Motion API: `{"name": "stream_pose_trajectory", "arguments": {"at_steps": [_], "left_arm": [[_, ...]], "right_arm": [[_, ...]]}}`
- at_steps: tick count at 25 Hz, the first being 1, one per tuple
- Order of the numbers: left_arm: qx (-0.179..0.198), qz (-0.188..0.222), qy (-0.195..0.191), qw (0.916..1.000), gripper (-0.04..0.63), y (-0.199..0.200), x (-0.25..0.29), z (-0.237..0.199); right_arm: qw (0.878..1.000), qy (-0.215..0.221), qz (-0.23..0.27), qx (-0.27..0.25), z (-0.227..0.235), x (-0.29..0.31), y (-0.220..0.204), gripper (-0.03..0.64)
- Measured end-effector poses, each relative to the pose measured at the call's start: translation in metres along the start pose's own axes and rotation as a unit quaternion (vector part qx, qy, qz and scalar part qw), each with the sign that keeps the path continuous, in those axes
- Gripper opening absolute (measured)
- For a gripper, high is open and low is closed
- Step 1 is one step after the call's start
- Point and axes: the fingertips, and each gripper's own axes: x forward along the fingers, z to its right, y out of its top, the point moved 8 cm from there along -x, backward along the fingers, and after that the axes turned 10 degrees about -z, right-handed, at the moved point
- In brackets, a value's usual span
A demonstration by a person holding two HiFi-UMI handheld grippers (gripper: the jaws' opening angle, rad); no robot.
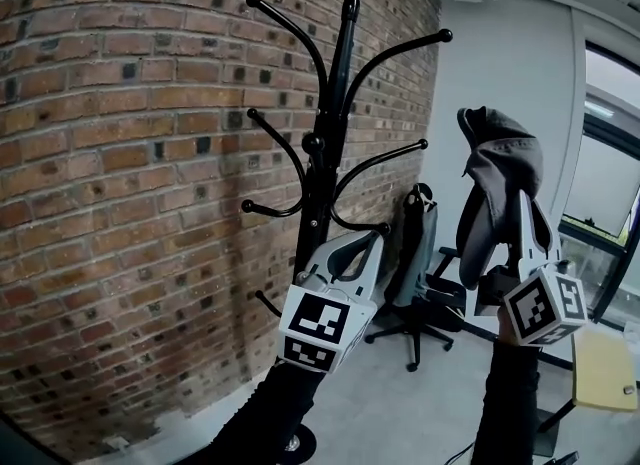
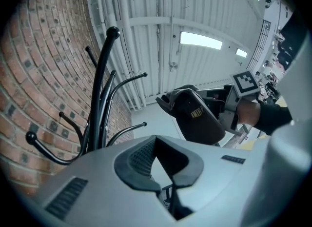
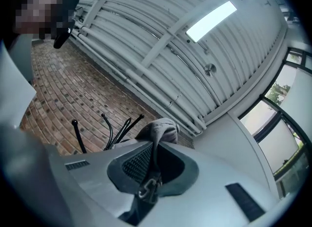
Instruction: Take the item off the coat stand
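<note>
The floor [image 1: 400,408] bears the black coat stand [image 1: 322,153] (beside a brick wall [image 1: 120,153]) and an office chair [image 1: 415,273].

One coat stand [image 1: 336,103]; one grey cap [image 1: 500,158]; one office chair [image 1: 415,248]; two grippers: left gripper [image 1: 364,243], right gripper [image 1: 522,221].

The coat stand [image 1: 338,83] is smooth, glossy black metal. The cap [image 1: 500,153] is matt grey cloth, creased. The wall [image 1: 120,153] is rough red brick; the ceiling [image 3: 161,30], ribbed white-painted sheet.

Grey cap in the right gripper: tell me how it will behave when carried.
The grey cap is probably floppy: its fabric sags in folds above the right gripper. Likely light too, since a pinch on its thin strap holds it up. It may swing.
</note>
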Motion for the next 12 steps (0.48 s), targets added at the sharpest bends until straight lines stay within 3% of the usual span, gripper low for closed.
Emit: {"name": "stream_pose_trajectory", "arguments": {"at_steps": [12], "left_arm": [[-0.027,-0.029,0.006,0.9992,0.007,-0.036,-0.023,0.013]], "right_arm": [[0.997,-0.009,-0.074,-0.021,-0.016,-0.043,-0.057,0.026]]}}
